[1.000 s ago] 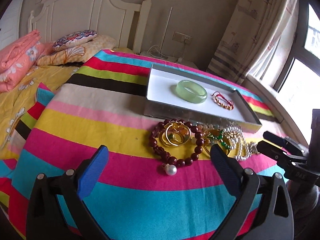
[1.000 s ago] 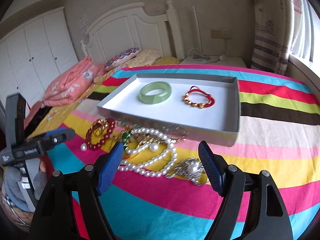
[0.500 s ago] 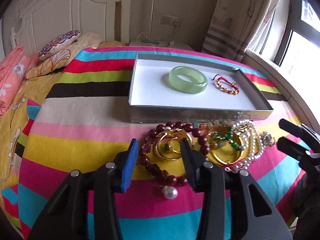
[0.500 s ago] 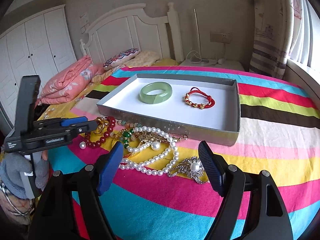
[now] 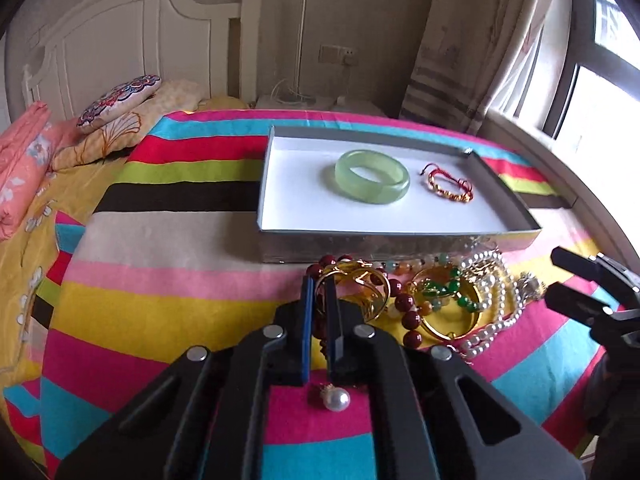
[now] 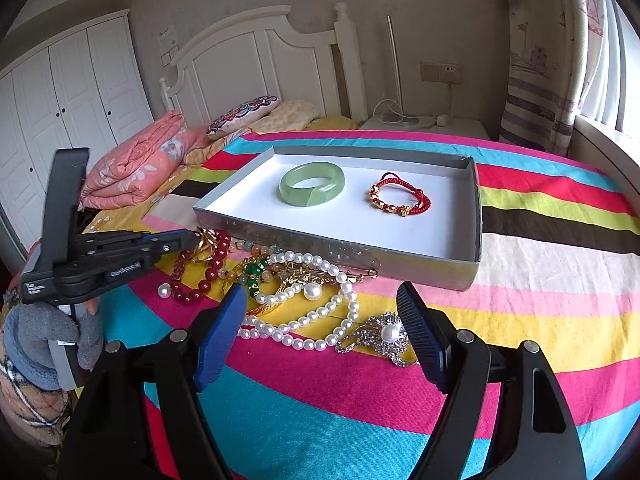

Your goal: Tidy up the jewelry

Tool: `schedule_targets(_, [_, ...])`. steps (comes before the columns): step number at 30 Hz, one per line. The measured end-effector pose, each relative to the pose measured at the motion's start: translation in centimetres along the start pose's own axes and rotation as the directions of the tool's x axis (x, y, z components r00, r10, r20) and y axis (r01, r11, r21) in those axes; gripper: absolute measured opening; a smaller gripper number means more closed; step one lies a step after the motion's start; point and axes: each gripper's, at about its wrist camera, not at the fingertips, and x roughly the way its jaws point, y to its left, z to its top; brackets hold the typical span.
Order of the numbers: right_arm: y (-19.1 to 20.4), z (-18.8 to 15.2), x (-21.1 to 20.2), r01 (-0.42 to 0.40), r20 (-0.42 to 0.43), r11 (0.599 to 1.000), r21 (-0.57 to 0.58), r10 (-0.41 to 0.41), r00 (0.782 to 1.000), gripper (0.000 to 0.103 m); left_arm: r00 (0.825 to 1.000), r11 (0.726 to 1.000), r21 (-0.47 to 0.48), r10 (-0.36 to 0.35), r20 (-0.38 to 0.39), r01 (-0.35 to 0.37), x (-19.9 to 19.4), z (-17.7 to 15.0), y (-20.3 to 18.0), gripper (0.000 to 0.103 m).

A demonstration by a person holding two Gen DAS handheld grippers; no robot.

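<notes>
Blue-padded left gripper (image 5: 319, 292) is clenched on the dark red bead bracelet (image 5: 404, 304) at the edge of a jewelry heap on the striped blanket (image 5: 168, 304); right gripper (image 6: 320, 320) hangs with jaws spread and empty over a pearl necklace (image 6: 320, 312) and brooch (image 6: 380, 338); beyond, a grey tray (image 6: 336, 246) holds a green bangle (image 6: 312, 188) and a red cord bracelet (image 6: 400, 199).
</notes>
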Motion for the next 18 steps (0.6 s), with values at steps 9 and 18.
schedule_targets(9, [1.9,0.3,0.7,-0.028,-0.015,0.999,-0.037,0.027,1.000,0.075,0.995,0.990,-0.125,-0.062,0.078,0.071,-4.2,-1.2,3.0,0.000])
schedule_targets(18, [9.9,0.5,4.3,-0.156,-0.164,0.965,-0.211,0.122,0.979,0.075,0.992,0.984,-0.134,-0.118,0.035,0.121,-4.3,-2.3,4.1,0.000])
